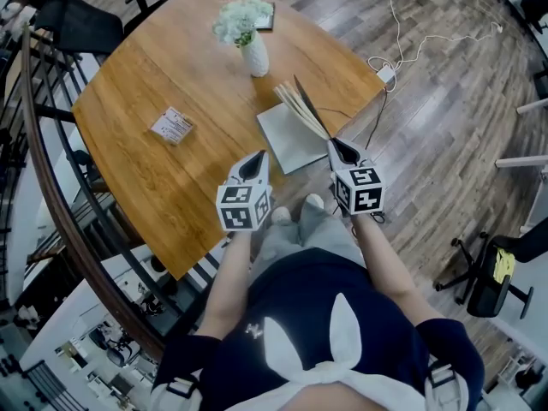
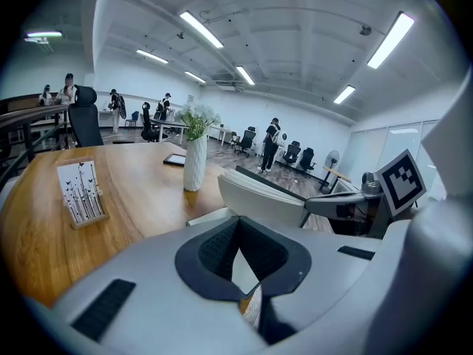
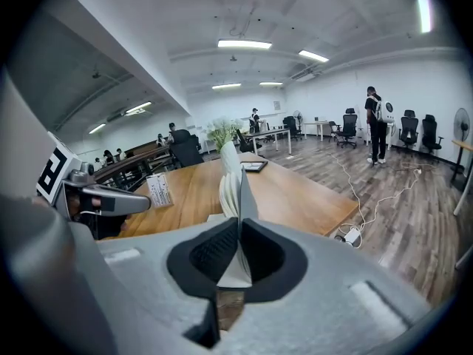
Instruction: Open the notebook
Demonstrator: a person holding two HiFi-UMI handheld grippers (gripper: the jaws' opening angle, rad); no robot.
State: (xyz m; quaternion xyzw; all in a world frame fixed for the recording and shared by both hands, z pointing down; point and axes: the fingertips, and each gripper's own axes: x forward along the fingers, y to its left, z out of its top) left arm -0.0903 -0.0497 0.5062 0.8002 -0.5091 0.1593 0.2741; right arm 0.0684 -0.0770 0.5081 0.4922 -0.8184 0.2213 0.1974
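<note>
A grey notebook (image 1: 287, 144) lies near the wooden table's (image 1: 154, 75) right front corner. Its cover and a fan of pages (image 1: 304, 105) stand lifted above the bottom leaves. My right gripper (image 1: 336, 147) is shut on the near edge of that raised cover. In the right gripper view the cover and pages (image 3: 235, 187) rise upright from between the dark pads (image 3: 214, 254). My left gripper (image 1: 256, 161) hovers just left of the notebook's near corner, jaws shut with nothing in them. From the left gripper view the lifted notebook (image 2: 262, 197) and the right gripper (image 2: 344, 204) are ahead.
A white vase of flowers (image 1: 253, 54) stands beyond the notebook, with a dark tablet (image 1: 265, 17) behind it. A small card stand (image 1: 172, 126) sits mid-table. A cable and adapter (image 1: 385, 71) lie on the floor past the right corner. Office chairs (image 1: 492, 272) stand around.
</note>
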